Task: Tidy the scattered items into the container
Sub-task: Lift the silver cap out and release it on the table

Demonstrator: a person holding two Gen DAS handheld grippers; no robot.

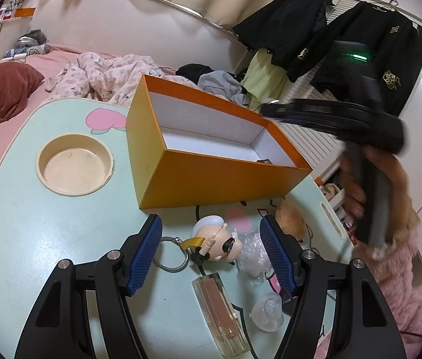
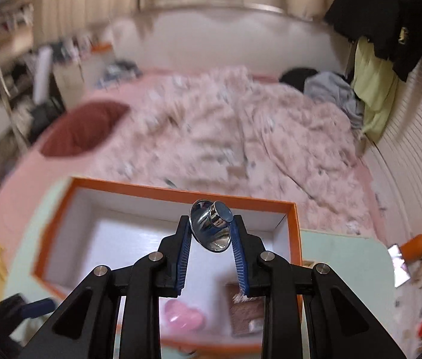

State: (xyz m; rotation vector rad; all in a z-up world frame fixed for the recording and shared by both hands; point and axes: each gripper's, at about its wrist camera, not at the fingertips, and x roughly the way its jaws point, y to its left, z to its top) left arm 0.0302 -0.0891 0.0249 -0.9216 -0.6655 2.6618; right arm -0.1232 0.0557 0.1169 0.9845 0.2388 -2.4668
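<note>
An orange box (image 1: 211,179) with a white inside stands on the mint-green table (image 1: 31,224). My left gripper (image 1: 212,239) is open low over the table. A white-haired figurine keychain (image 1: 217,240) lies between its fingers, untouched. Near it lie a clear tube (image 1: 220,314), bubble wrap (image 1: 251,254) and a clear silicone piece (image 1: 266,308). My right gripper (image 2: 210,221) is shut on a shiny metal cone (image 2: 211,227) above the orange box (image 2: 296,239). It shows blurred in the left wrist view as the right gripper (image 1: 270,109). A pink heart (image 2: 184,318) and a brown pad (image 2: 247,311) lie inside the box.
A round cup recess (image 1: 75,164) sits in the table left of the box. A fluffy brown item (image 1: 290,218) lies at the table's right edge. A bed with a pink quilt (image 2: 241,137) and red pillow (image 1: 1,92) lies behind. Dark clothes (image 1: 360,45) hang at right.
</note>
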